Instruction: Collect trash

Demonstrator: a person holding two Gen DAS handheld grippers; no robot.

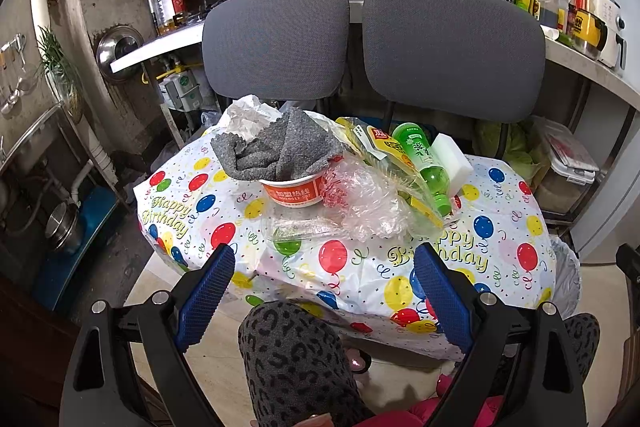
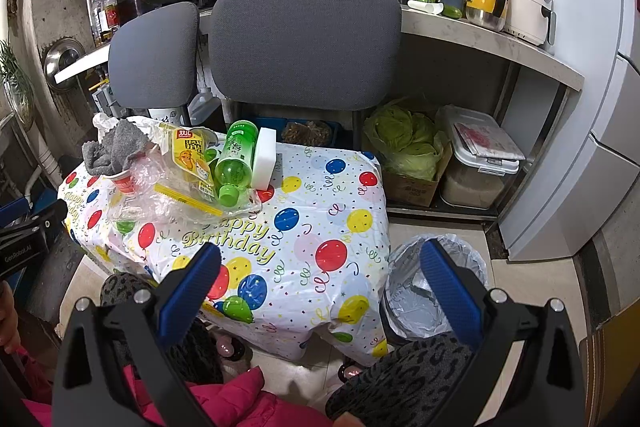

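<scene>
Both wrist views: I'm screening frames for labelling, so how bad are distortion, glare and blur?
Left wrist view: strong fisheye bending, dark corners, table trash sharp, slight sheen on the clear plastic wrap. Right wrist view: same bending, green bottle crisp, no harsh glare.

Your near half of the balloon tablecloth lies bare, giving open passage. The far left corner is crowded: grey rag, red bowl, crumpled plastic, green bottle, white sponge. Two chair backs wall off the far side. The lined bin stands open beside the table's right edge.
</scene>
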